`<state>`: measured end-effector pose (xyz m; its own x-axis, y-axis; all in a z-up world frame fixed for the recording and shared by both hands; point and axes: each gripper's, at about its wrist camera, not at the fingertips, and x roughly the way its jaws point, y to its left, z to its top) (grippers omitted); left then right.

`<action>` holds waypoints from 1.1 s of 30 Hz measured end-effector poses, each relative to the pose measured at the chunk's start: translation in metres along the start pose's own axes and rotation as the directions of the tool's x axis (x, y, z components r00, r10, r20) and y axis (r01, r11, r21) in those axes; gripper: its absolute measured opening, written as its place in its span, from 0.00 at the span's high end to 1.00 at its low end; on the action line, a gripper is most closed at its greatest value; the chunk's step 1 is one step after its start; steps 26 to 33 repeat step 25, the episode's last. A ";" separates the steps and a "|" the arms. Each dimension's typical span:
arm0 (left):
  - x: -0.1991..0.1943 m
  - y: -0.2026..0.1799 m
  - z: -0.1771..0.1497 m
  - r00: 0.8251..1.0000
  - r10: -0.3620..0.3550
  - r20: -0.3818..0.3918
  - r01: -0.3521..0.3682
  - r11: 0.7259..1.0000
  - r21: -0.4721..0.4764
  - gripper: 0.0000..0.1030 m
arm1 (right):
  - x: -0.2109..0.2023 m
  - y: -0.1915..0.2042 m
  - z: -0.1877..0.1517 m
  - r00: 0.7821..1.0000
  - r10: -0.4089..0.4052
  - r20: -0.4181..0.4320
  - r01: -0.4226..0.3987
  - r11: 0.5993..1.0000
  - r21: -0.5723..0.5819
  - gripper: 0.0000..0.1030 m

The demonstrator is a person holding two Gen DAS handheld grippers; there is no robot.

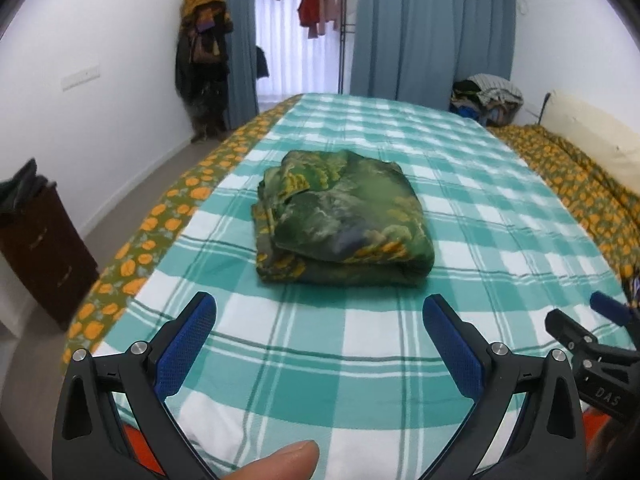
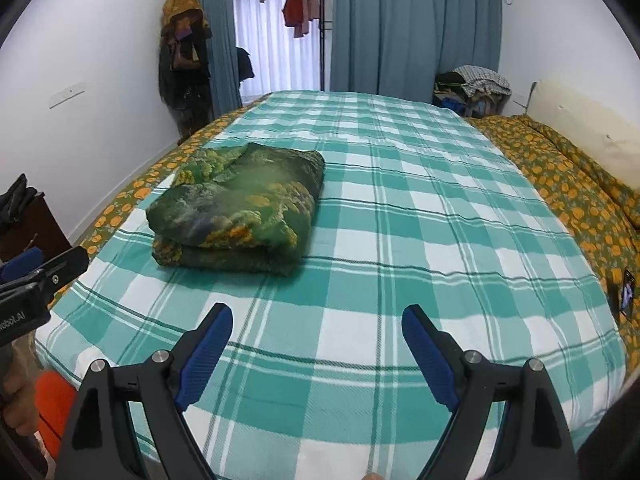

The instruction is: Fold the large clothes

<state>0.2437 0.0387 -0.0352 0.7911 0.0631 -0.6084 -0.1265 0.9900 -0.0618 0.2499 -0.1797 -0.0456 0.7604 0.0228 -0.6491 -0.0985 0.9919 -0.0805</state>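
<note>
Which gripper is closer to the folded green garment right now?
Left. The folded green garment lies straight ahead of the left gripper, just beyond its open fingertips. The right gripper, also open, sits off to the garment's right, with it ahead-left.

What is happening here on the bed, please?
A person is folding laundry with a hand-held gripper in each hand. The green patterned cloth lies folded into a bundle on the checked bedspread. The left gripper and the right gripper both hang short of it with jaws open, holding nothing. The fold looks finished.
</note>
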 end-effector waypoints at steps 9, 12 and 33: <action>-0.010 -0.007 -0.004 0.999 -0.010 -0.038 0.011 1.000 0.017 0.00 | -0.018 0.011 -0.003 0.999 -0.029 0.024 0.030 0.998 -0.047 0.14; -0.012 -0.011 -0.007 0.999 0.033 -0.035 -0.031 0.998 0.060 0.00 | -0.024 0.014 -0.004 0.999 -0.032 0.024 0.034 0.998 -0.059 0.14; -0.003 -0.004 -0.018 0.996 0.017 -0.084 -0.017 1.000 0.006 0.00 | -0.019 0.012 -0.012 0.999 -0.033 -0.002 0.033 0.998 -0.050 0.14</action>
